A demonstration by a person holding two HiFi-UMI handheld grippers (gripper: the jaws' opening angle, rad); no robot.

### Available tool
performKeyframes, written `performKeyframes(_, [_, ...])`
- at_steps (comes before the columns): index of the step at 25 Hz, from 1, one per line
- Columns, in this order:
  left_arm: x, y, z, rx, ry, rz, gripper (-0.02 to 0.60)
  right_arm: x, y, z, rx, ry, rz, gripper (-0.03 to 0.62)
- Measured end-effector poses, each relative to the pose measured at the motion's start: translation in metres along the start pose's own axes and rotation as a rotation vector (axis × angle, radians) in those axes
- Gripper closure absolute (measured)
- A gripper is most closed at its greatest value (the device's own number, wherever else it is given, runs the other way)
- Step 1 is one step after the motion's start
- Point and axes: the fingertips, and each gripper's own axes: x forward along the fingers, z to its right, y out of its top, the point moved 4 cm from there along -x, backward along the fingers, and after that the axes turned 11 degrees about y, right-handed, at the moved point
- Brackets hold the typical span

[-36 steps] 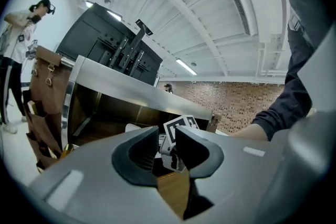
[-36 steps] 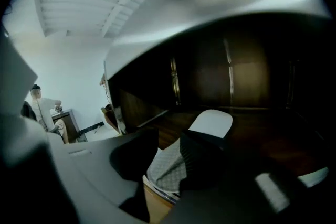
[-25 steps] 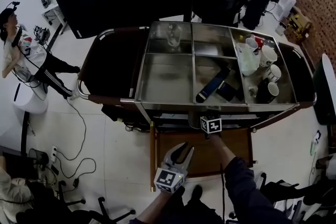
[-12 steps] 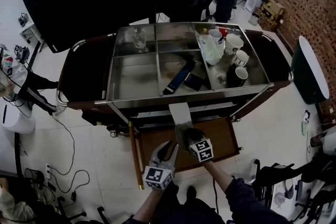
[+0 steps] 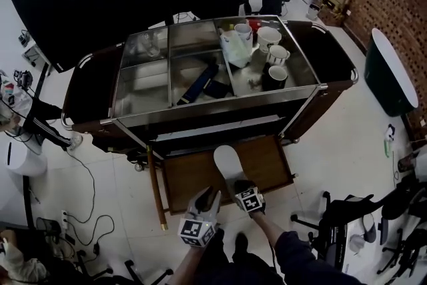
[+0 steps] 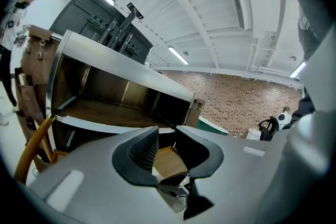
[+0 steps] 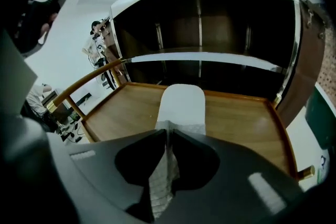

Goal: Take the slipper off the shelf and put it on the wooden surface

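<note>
free room: the wooden surface [image 5: 270, 163] is bare on both sides of the slipper [image 5: 225, 160].
in the way: cart shelf edge [image 5: 220, 125] behind, wooden rail [image 5: 155, 190] at the left.

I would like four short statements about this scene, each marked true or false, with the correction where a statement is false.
1. The slipper is white. True.
2. The left gripper holds the slipper. False: its jaws stand apart with nothing between them. The right gripper has the slipper's fabric pinched between its jaws, though they have just been opening.
3. The slipper is on a shelf of the cart. False: it is over the wooden surface, in front of the cart.
4. Mugs stand in the right-hand compartment of the cart's top, as the head view shows it. True.
</note>
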Motion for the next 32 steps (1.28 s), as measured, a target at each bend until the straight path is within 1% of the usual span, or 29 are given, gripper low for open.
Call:
performKeyframes(2, [-0.006, -0.002, 0.011, 0.013, 0.000, -0.002, 0.475, -0.017, -0.001, -0.003, 0.012, 0.007, 0.026, 0.556])
performKeyframes(5, [-0.022, 0.000, 0.030, 0.039, 0.002, 0.015, 0.476, -0.059, 0.001, -0.024, 0.002, 0.037, 0.132, 0.556])
performKeyframes(8, [-0.047, 0.000, 0.055, 0.067, -0.001, 0.040, 0.476, -0.113, 0.004, -0.057, -0.060, 0.098, 0.247, 0.556])
performKeyframes(10, [-0.068, -0.007, 0.073, 0.077, 0.000, 0.045, 0.476, -0.151, 0.003, -0.081, -0.111, 0.149, 0.317, 0.557])
performKeyframes(13, [-0.098, -0.027, 0.093, 0.045, 0.017, 0.038, 0.476, -0.198, 0.001, -0.112, -0.164, 0.197, 0.404, 0.571])
performKeyframes(15, [-0.114, -0.042, 0.105, 0.011, 0.032, 0.029, 0.476, -0.223, 0.000, -0.123, -0.155, 0.215, 0.460, 0.591])
performKeyframes(17, [-0.127, -0.053, 0.122, 0.004, 0.034, 0.022, 0.476, -0.245, -0.004, -0.132, -0.125, 0.222, 0.508, 0.592])
performKeyframes(19, [-0.138, -0.061, 0.142, 0.011, 0.022, 0.021, 0.476, -0.265, -0.013, -0.140, -0.121, 0.231, 0.533, 0.594])
performKeyframes(21, [-0.144, -0.063, 0.161, 0.022, 0.003, 0.029, 0.476, -0.282, -0.018, -0.145, -0.143, 0.241, 0.551, 0.594])
performKeyframes(24, [-0.148, -0.058, 0.179, 0.041, -0.022, 0.045, 0.476, -0.307, -0.012, -0.147, -0.160, 0.243, 0.607, 0.594])
performKeyframes(27, [-0.152, -0.050, 0.184, 0.053, -0.026, 0.064, 0.476, -0.320, -0.001, -0.153, -0.185, 0.246, 0.645, 0.594])
performKeyframes(32, [-0.161, -0.041, 0.186, 0.059, -0.023, 0.081, 0.476, -0.321, 0.006, -0.171, -0.237, 0.259, 0.640, 0.594])
